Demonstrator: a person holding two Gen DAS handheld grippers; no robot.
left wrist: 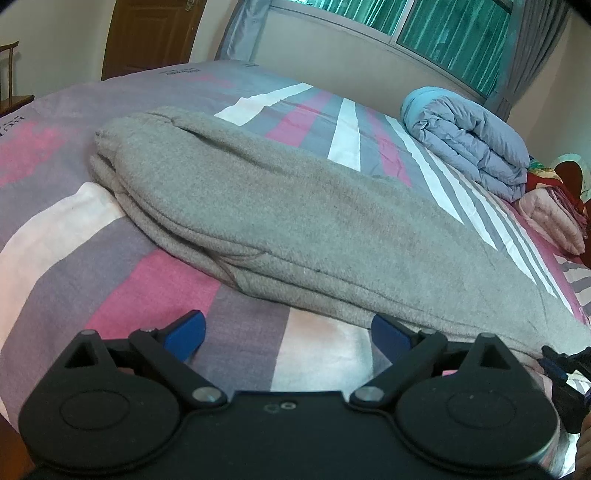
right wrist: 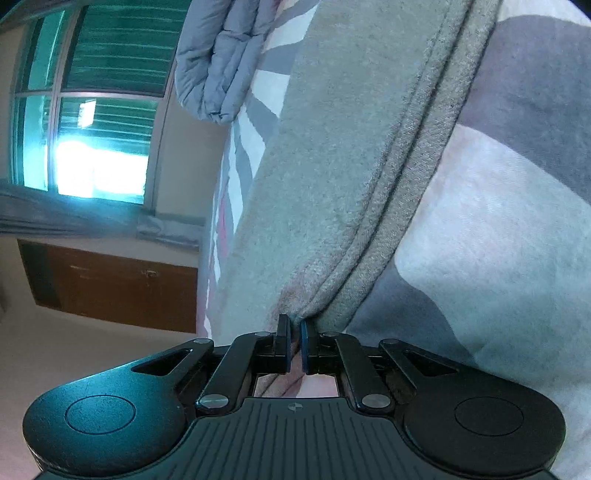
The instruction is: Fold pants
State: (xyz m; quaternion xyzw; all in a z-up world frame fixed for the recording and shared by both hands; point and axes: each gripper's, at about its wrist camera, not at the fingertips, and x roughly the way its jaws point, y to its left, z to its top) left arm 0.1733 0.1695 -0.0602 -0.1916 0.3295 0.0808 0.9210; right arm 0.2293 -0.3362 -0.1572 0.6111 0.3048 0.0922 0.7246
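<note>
Pants (left wrist: 295,221), grey, folded lengthwise, lie across striped bedsheet (left wrist: 55,258). Left gripper (left wrist: 288,332) hovers w/ jaws spread wide, nothing between, just beside near edge. Right gripper (right wrist: 294,345) clamped tight on bunched pants hem. Rolled duvet (left wrist: 469,147) sits beyond, near window (left wrist: 443,33).

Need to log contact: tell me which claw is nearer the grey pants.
Right. The right claw is shut on the grey pants edge; the left claw is open beside them.

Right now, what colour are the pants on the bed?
Plain grey fleece, no pattern. The pants show best in the left wrist view, lying on the striped bedsheet.
</note>
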